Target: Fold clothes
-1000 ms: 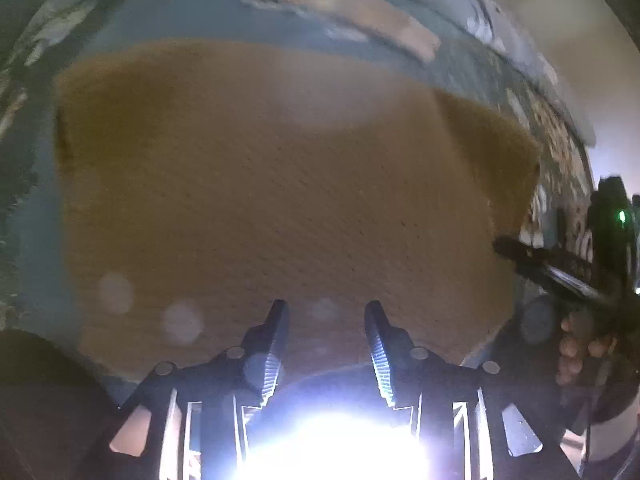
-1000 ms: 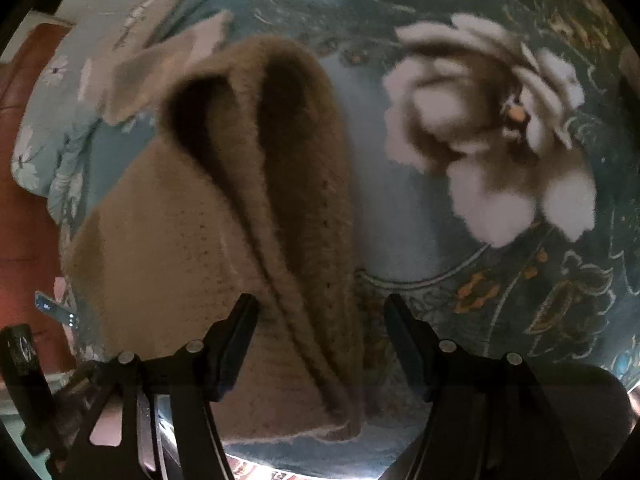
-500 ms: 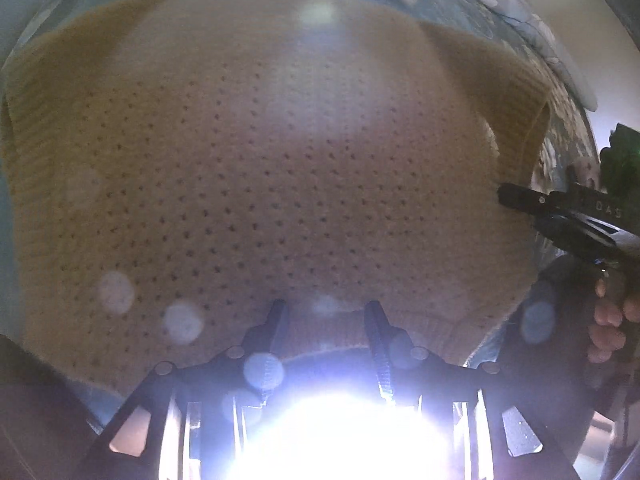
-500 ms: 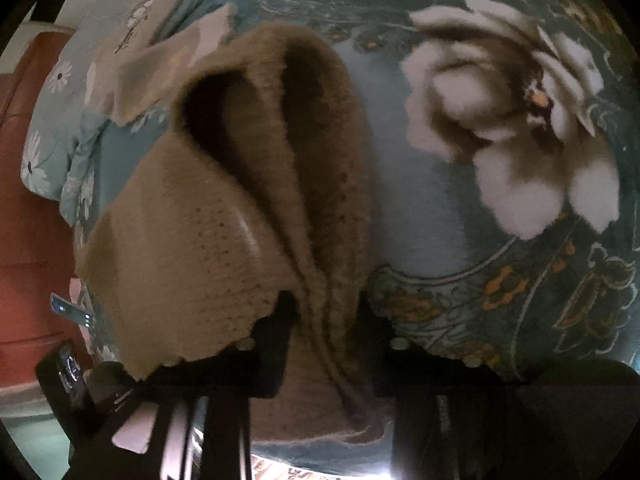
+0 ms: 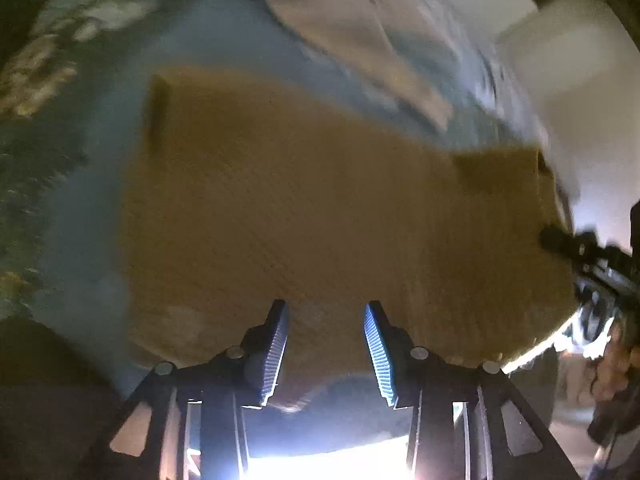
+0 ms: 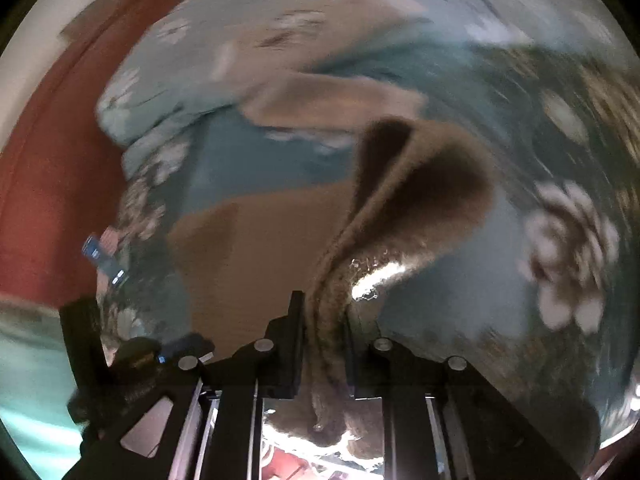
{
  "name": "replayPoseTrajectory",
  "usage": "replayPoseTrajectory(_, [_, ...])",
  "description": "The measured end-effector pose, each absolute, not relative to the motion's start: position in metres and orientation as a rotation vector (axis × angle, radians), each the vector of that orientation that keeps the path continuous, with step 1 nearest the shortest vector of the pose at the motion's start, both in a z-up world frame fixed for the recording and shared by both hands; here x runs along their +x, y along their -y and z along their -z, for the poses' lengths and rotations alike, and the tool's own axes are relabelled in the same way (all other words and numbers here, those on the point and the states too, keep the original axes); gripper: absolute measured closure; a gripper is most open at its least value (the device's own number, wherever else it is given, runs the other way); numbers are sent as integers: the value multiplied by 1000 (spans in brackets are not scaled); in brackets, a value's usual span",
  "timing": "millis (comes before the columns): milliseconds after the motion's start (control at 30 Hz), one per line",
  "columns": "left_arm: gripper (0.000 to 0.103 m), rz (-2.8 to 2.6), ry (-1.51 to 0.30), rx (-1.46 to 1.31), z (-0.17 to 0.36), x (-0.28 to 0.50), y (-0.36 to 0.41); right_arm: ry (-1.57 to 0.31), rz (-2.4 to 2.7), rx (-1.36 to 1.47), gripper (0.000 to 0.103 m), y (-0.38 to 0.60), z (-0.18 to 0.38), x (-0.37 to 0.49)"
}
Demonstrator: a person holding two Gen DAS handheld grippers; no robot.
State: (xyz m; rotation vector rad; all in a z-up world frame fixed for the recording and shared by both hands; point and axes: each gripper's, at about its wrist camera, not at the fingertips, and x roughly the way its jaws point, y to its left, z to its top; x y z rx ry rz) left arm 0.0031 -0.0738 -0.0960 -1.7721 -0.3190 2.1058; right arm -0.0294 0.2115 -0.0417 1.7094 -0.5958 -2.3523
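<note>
A tan knitted sweater (image 5: pixel 320 220) lies spread on a teal floral bedspread (image 5: pixel 72 220). My left gripper (image 5: pixel 326 320) is open, its jaws apart above the sweater's near hem, holding nothing. My right gripper (image 6: pixel 324 320) is shut on a fold of the sweater's edge (image 6: pixel 420 184) and lifts it off the bed, so the cloth stands up in a loop; the rest of the sweater (image 6: pixel 260 260) lies flat to the left. The right gripper also shows in the left wrist view (image 5: pixel 588 256) at the sweater's right side. Both views are motion-blurred.
A pale pinkish cloth (image 6: pixel 332 100) lies on the bedspread (image 6: pixel 460 300) beyond the sweater. A red-brown headboard (image 6: pixel 48 160) is at the left of the right wrist view. A pale wall (image 5: pixel 592 100) shows far right in the left wrist view.
My right gripper closed on the sweater's folded edge and raised it. My left gripper drew back and up from the sweater, staying open.
</note>
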Motion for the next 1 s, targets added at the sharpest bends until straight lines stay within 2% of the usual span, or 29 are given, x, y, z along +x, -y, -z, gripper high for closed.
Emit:
replayPoseTrajectory(200, [60,-2305,456,-1637,47,-18,153,406,2259,1640,87,-115,33,-69])
replayPoseTrajectory(633, [60,-2410,666,-1666,64,5,215,70,2017,1748,88,44,102,-86])
replayPoseTrajectory(767, [60,-2399,671,-1691,68,4,212,144,2015,1811,87,46,122,-91])
replayPoseTrajectory(833, [60,-2384,662,-1701,70,3,207,226,1994,1831,83,43,129,-93])
replayPoseTrajectory(900, [60,-2368,650,-1709,72,0,201,286,1957,1821,78,40,129,-94])
replayPoseTrajectory(1000, [59,-2349,631,-1718,73,-4,192,397,1924,1786,77,23,121,-93])
